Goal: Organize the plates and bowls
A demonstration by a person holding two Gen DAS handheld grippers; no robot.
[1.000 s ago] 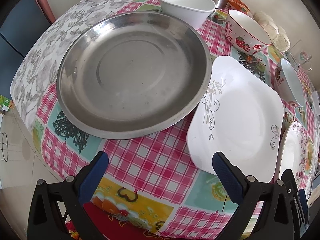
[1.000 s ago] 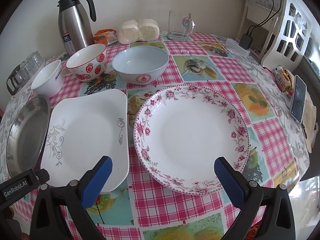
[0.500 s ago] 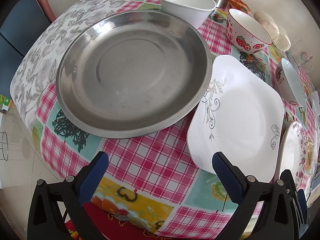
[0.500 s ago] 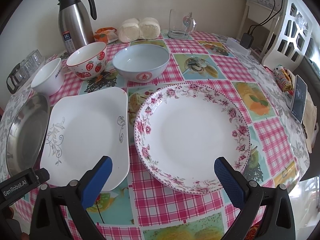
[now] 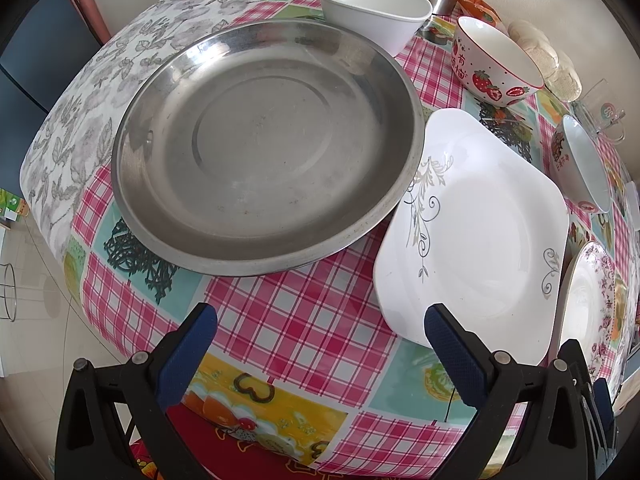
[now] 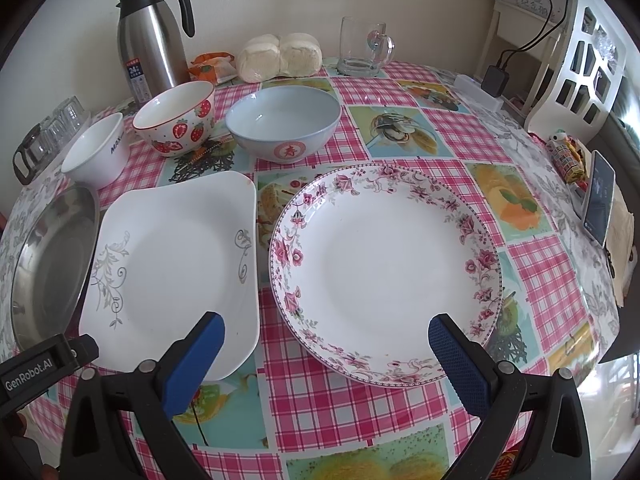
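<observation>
Off past my left gripper (image 5: 320, 350), whose fingers sat spread wide with nothing between them, was the steel pan (image 5: 266, 148), ahead of the left finger and a bit beyond it. Looked light but slick, so I figured the thin rolled rim was the only place to bite. Just ahead of that gripper's right finger (image 5: 454, 354) lay the square white plate (image 5: 476, 232), its corner tucked under the pan's edge. Ceramic, stiff, chippy, so I'd have taken it by the near rim. My right gripper (image 6: 326, 354) was also wide open and empty, with the floral plate (image 6: 386, 272) sitting right ahead between its fingers. Beyond those were the white bowl (image 6: 94, 152), strawberry bowl (image 6: 176, 118) and blue bowl (image 6: 284, 124), all apart, nothing stacked yet.
</observation>
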